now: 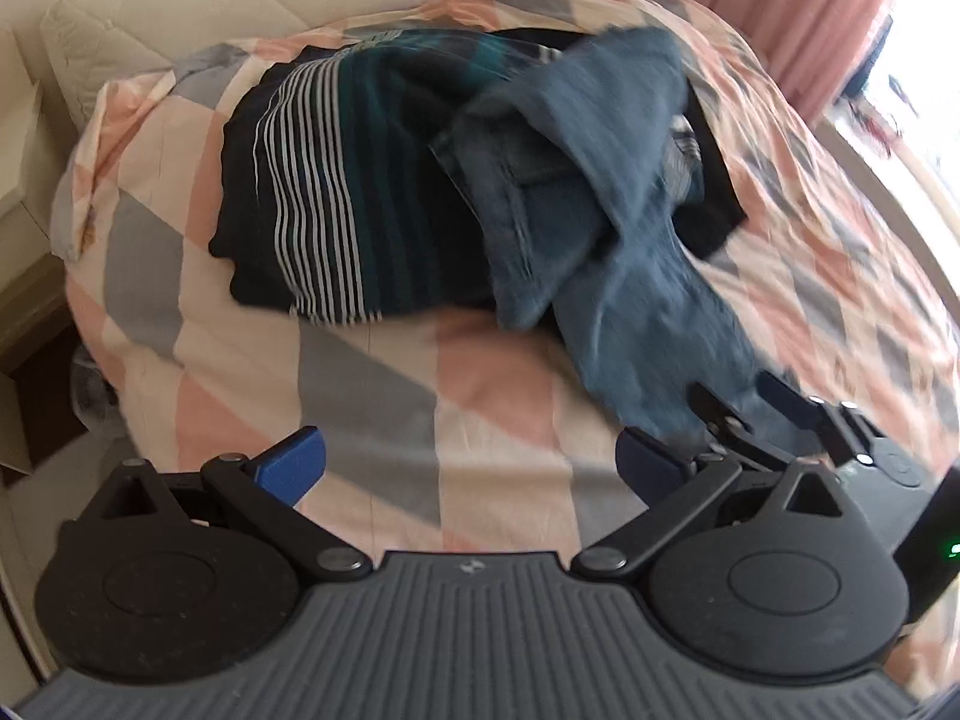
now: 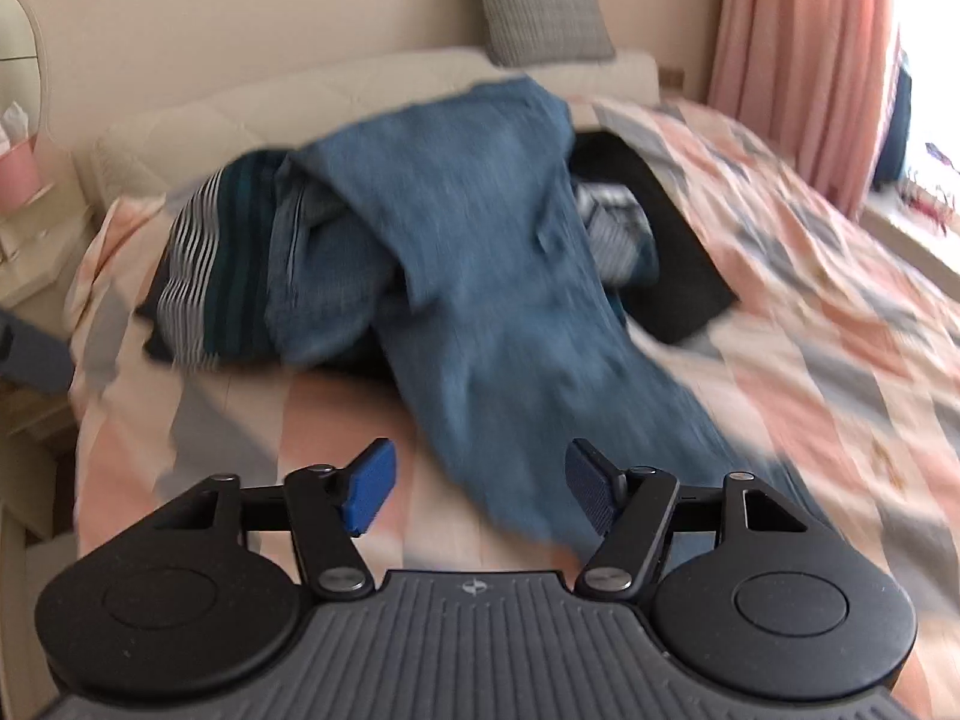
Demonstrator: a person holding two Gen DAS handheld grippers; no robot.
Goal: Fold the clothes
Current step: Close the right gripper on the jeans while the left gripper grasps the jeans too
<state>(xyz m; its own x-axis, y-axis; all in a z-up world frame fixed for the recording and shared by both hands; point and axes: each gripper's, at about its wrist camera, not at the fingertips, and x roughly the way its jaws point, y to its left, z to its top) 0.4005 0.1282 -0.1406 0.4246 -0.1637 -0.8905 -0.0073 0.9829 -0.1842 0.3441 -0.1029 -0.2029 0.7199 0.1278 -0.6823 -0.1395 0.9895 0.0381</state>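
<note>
Blue jeans (image 1: pixel 600 198) lie crumpled on the bed, one leg stretched toward me; they also show in the right wrist view (image 2: pixel 480 276). Under them lies a dark striped shirt (image 1: pixel 336 192), seen too in the right wrist view (image 2: pixel 210 276). My left gripper (image 1: pixel 471 468) is open and empty above the quilt, left of the jeans leg. My right gripper (image 2: pixel 480 486) is open, its jaws on either side of the leg's near end; it also shows in the left wrist view (image 1: pixel 750 414). Whether the fingers touch the denim I cannot tell.
The bed has a pink, grey and white patchwork quilt (image 1: pixel 372 396). A padded headboard (image 2: pixel 240 108) and a grey pillow (image 2: pixel 540 0) are at the back. Pink curtains (image 2: pixel 798 60) and a window stand on the right. A nightstand (image 2: pixel 30 240) is at the left.
</note>
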